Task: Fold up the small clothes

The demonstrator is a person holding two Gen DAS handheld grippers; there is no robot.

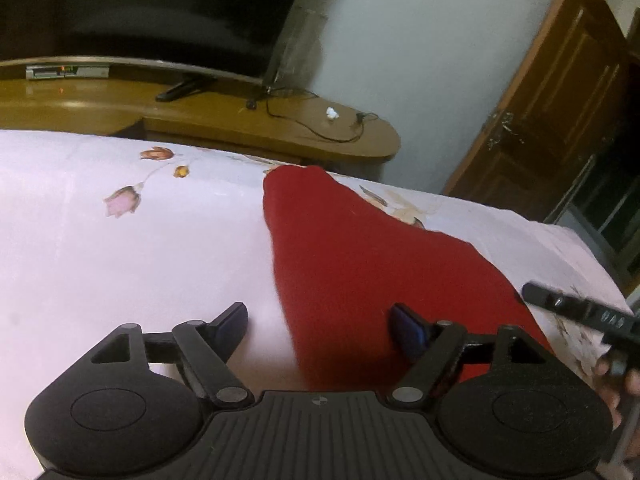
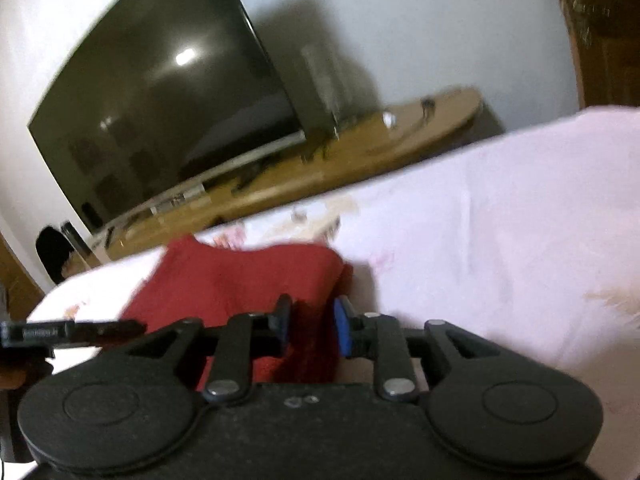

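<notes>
A small red garment [image 1: 360,248] lies flat on the pale pink flowered bedsheet [image 1: 120,260], narrowing toward the far end. My left gripper [image 1: 320,320] hovers over its near left edge, jaws wide open, the right finger above the cloth and the left finger above bare sheet. In the right wrist view the red garment [image 2: 240,280] is bunched at its near right corner. My right gripper [image 2: 313,316] stands there with a narrow gap. The cloth's edge shows between the blue pads [image 2: 343,332], which do not visibly press on it.
A dark television [image 1: 160,8] stands on a low wooden cabinet [image 1: 280,124] beyond the bed, with cables and a small white object on it. A brown wooden door [image 1: 560,100] is at the right. The bedsheet [image 2: 500,220] spreads wide to the right of the garment.
</notes>
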